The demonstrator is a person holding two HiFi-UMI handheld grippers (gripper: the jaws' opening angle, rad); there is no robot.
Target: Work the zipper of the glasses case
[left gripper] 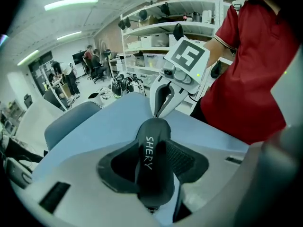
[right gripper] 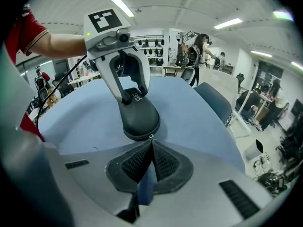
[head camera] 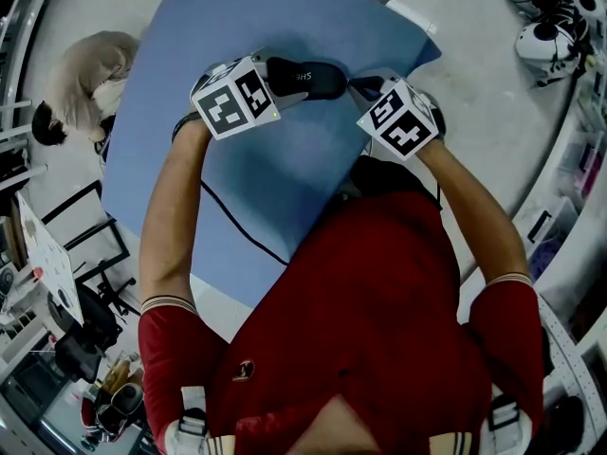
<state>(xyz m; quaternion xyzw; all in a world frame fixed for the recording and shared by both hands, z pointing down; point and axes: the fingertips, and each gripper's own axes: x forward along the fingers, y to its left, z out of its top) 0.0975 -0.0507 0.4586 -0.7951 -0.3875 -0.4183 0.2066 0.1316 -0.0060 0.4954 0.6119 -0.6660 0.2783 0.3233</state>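
A black glasses case (head camera: 305, 78) marked SHERY lies on the blue table (head camera: 285, 169). My left gripper (head camera: 285, 83) straddles the case's left end (left gripper: 152, 160). Its jaws stand wide on either side of the case, and the pads do not seem to press on it. From the right, my right gripper (head camera: 365, 85) is shut, its tips pinched together at the case's other end (right gripper: 140, 119). There the small zipper pull (right gripper: 150, 136) shows right at the tips. In the left gripper view the right gripper (left gripper: 158, 112) meets the far end of the case.
A black cable (head camera: 242, 226) runs across the table near the person's left arm. A grey-blue chair (right gripper: 215, 100) stands past the table's far side. Shelves with boxes (left gripper: 165, 22) stand behind, and another person (head camera: 90, 74) crouches left of the table.
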